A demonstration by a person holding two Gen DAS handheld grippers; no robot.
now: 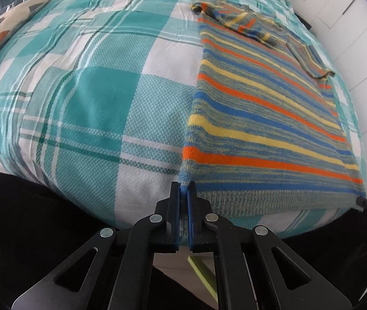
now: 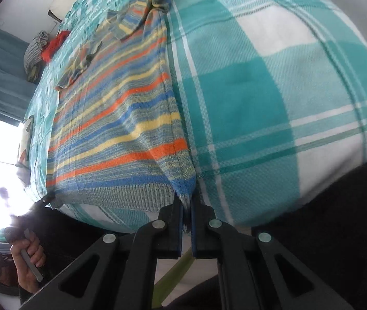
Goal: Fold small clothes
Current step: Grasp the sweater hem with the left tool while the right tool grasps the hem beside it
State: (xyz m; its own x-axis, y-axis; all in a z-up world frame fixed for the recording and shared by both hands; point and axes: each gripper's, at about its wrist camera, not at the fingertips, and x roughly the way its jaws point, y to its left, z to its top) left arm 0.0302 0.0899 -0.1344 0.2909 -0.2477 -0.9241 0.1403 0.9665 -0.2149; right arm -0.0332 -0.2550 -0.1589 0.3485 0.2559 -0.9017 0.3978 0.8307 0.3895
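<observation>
A striped knit sweater (image 1: 266, 118) in blue, orange and yellow lies flat on the teal plaid bed cover (image 1: 100, 108), sleeves folded over its far end. My left gripper (image 1: 184, 193) is shut on the sweater's near left hem corner. My right gripper (image 2: 187, 201) is shut on the near right hem corner of the sweater (image 2: 121, 118), lifting it slightly off the bed cover (image 2: 274, 90). The right gripper's tip (image 1: 364, 202) shows at the edge of the left wrist view, and the left gripper's tip (image 2: 46, 200) in the right wrist view.
A patterned pillow (image 1: 10, 23) lies at the bed's far left. A pile of other clothes, red and checked (image 2: 46, 46), sits at the bed's far side near a curtain. White wall panels (image 1: 359, 38) run along the right. The person's dark trousers (image 2: 338, 219) are at the near bed edge.
</observation>
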